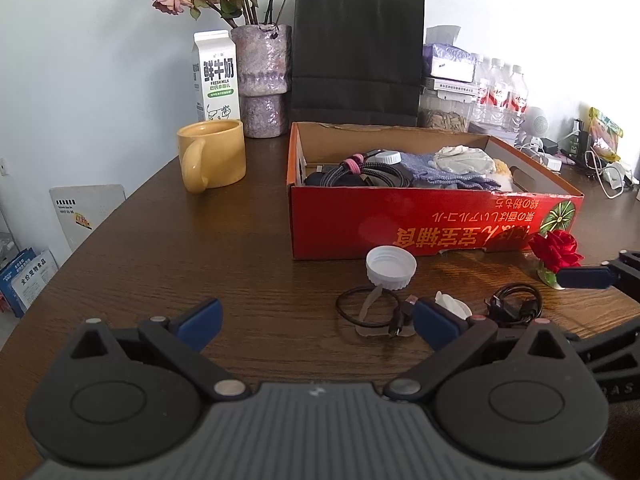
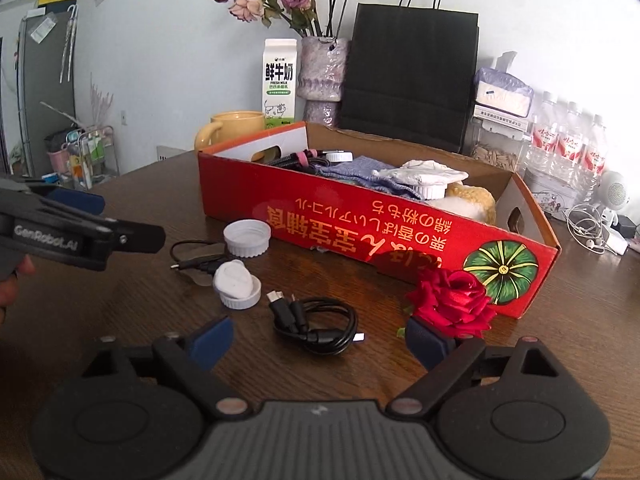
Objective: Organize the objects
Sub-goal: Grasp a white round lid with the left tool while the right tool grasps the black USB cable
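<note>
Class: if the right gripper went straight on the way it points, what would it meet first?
Probably the coiled black USB cable, lying on the table between the open right gripper fingers; depth is uncertain.

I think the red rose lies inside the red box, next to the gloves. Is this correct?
Not quite. The red rose lies on the table, outside the red box, against its front wall. The right wrist view shows it.

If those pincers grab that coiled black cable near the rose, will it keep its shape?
Probably not. The black cable lies in a loose coil with no visible tie, so loops would likely sag and unwind. Its free plug ends would likely dangle. It looks thin and light.
</note>
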A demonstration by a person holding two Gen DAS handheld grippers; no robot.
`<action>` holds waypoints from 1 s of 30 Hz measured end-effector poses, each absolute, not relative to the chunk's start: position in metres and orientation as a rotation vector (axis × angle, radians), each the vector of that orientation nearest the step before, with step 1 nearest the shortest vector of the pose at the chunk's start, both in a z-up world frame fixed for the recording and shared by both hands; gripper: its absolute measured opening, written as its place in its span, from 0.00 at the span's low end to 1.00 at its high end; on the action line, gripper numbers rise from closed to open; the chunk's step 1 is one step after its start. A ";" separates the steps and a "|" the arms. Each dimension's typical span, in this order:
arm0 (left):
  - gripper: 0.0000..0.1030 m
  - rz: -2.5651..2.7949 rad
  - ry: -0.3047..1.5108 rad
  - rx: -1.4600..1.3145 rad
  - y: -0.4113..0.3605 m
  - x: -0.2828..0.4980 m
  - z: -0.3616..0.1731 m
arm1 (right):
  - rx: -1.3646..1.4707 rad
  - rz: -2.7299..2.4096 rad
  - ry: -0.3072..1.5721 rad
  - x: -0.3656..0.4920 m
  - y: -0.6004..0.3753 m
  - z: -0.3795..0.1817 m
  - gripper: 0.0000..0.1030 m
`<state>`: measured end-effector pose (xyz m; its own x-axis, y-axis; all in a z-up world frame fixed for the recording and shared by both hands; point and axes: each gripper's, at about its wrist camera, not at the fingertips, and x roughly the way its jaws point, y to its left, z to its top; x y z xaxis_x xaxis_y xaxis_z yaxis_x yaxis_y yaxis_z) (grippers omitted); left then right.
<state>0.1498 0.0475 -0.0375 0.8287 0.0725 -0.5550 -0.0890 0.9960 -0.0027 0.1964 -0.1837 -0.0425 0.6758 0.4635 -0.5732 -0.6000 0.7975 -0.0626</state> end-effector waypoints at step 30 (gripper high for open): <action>0.71 -0.170 0.563 0.170 -0.011 0.160 -0.041 | -0.169 0.615 0.542 0.198 -0.199 -0.043 0.52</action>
